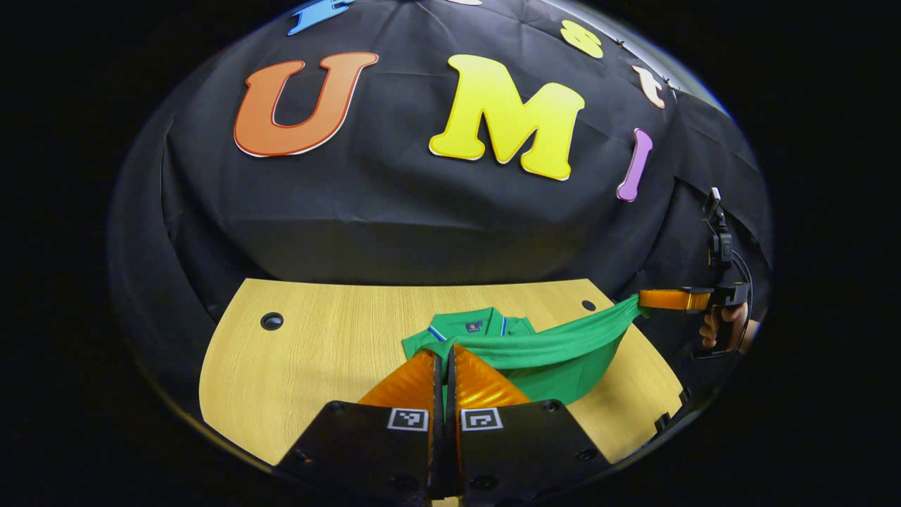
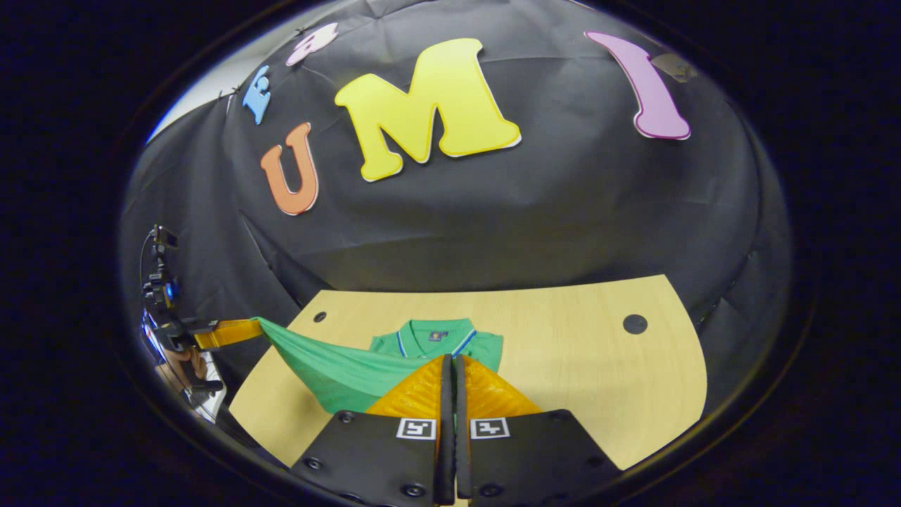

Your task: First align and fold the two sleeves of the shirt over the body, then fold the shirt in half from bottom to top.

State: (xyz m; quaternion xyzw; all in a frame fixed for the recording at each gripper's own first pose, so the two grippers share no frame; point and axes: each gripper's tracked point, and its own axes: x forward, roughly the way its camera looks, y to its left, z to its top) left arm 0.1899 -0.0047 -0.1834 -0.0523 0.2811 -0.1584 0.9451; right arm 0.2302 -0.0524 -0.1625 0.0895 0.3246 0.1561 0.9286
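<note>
Green shirt (image 1: pixel 542 352) on the wooden table (image 1: pixel 317 345), collar (image 1: pixel 468 325) at the far end, near hem lifted and drawn taut between both grippers. Left gripper (image 1: pixel 445 355) pinched narrow on the hem corner at its own tips, cloth caught in the slit between the fingers. Right gripper (image 2: pixel 450 366) likewise closed tight on the other corner, green showing just past its tips. From the left gripper view, the right one held out to the right, well apart, with a hand (image 1: pixel 725 325) on its grip and the hem stretched up to it. Long axis of the shirt running near to far, away from both sets of jaws; held hem running left to right. Sleeves seemingly already folded in, so probably the bottom-to-top fold in hand. Collar straight ahead of both, neither hand clearly nearer; likely both carried forward together, level, hem laid at the collar.
</note>
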